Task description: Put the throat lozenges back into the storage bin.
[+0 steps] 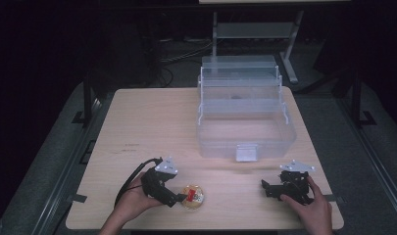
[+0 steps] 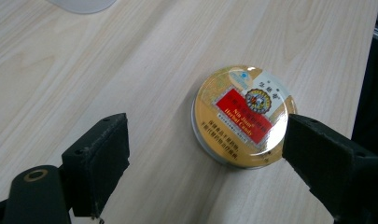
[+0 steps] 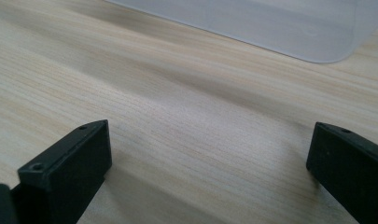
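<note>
Left gripper (image 2: 205, 154) released beside round tin (image 2: 242, 116), right gripper (image 3: 210, 172) released, clear tiered box (image 1: 242, 110) behind, well apart

round tin (image 2: 242, 116) lid: red label reads "nin jiom herbal candy"; chinese characters around it too small.

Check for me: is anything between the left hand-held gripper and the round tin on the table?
Nothing visible. In the left gripper view the round tin lies flat on bare table between the open jaws of the left hand-held gripper, off-centre toward one jaw, whose pad is at or very near its rim. The other jaw stands well clear.
</note>
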Tool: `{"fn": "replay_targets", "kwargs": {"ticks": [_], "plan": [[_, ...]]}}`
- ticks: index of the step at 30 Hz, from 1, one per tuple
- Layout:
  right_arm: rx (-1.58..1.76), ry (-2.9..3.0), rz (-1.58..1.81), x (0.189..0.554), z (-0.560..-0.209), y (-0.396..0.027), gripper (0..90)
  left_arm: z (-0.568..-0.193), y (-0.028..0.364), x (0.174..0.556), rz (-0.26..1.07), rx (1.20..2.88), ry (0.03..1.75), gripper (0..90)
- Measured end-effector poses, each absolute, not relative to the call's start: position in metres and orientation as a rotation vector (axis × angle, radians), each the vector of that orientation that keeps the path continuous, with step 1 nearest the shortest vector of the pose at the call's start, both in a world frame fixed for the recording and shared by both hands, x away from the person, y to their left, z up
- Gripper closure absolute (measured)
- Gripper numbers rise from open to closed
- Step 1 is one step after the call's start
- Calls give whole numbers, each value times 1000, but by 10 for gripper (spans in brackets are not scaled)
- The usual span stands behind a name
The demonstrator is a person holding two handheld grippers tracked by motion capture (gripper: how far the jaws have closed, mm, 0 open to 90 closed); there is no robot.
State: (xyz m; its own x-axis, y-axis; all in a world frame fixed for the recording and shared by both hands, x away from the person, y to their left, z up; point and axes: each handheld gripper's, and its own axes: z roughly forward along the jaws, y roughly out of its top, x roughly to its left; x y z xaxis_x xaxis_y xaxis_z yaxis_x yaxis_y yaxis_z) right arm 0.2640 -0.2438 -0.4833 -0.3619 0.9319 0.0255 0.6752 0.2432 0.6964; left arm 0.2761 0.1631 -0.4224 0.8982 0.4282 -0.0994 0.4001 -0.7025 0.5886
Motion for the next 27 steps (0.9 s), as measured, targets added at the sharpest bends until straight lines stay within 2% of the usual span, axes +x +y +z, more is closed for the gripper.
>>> {"fn": "replay_targets", "kwargs": {"ticks": [27], "plan": [[1473, 2126, 885, 264, -483, -244, 0, -433, 120, 271, 19, 2498, 476, 141]]}}
